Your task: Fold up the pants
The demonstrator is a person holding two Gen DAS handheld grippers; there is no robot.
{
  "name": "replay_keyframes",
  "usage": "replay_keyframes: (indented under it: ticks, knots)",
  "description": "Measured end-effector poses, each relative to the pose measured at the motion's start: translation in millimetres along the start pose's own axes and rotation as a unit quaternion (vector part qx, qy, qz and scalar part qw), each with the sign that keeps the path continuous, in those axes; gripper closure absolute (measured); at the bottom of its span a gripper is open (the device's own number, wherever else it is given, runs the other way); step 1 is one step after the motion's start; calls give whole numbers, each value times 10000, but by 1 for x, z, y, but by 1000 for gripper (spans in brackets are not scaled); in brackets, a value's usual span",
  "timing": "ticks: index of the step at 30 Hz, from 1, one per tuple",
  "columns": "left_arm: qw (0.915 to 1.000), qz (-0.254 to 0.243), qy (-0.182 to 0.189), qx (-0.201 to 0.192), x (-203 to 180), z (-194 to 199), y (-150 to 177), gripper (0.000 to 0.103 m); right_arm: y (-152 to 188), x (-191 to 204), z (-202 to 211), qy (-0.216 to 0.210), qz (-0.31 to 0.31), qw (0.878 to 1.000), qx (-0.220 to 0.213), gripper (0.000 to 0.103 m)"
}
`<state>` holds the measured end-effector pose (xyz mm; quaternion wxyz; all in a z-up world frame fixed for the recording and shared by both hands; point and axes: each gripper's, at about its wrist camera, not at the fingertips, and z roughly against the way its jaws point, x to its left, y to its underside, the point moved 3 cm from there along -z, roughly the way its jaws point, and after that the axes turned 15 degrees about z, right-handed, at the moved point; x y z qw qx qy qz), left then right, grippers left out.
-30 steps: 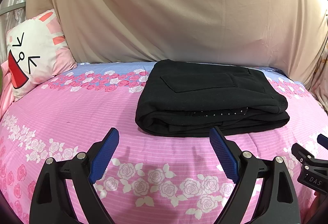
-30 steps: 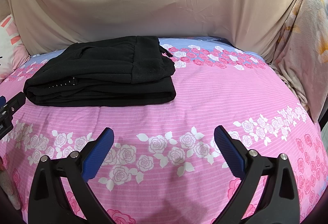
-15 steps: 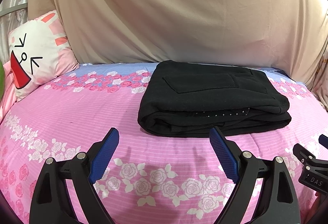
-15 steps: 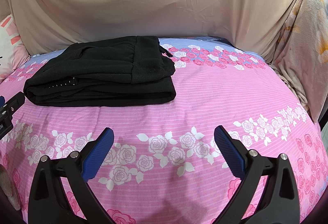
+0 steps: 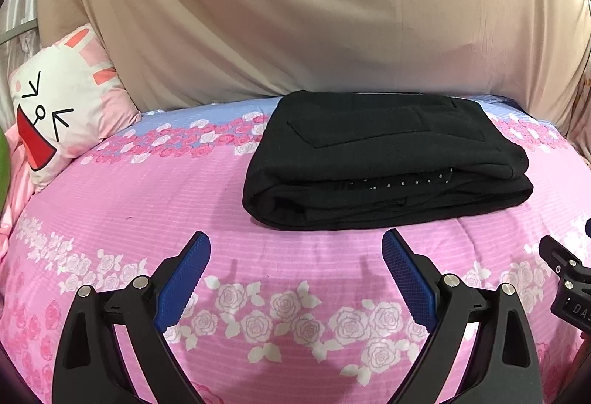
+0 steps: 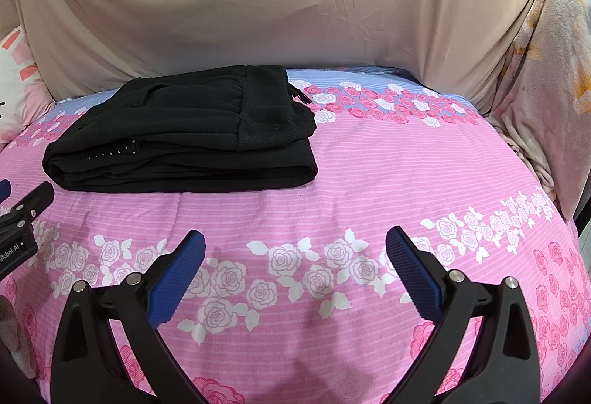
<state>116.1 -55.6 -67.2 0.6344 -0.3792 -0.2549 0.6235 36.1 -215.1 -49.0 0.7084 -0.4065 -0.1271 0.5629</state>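
Shifted slightly leftward: pants (image 5: pixel 384 160) folded centre-frame, left gripper (image 5: pixel 295 252) and right gripper (image 6: pixel 295 248) wide, empty; task seemingly done, only withdrawal left.

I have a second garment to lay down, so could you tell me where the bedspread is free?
Bare bedspread lies right of the folded black pants, out to the floral blanket. A narrower patch lies between the pants and the bunny pillow. The near strip is taken up by the open left gripper and right gripper.
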Motion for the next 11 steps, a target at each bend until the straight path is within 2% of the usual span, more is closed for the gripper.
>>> replay_keyframes:
  ticks: [11]
  knots:
    - [10000, -40, 12, -37, -2, 2, 2, 11, 0, 0, 0, 0, -4, 10000, 4, 7]
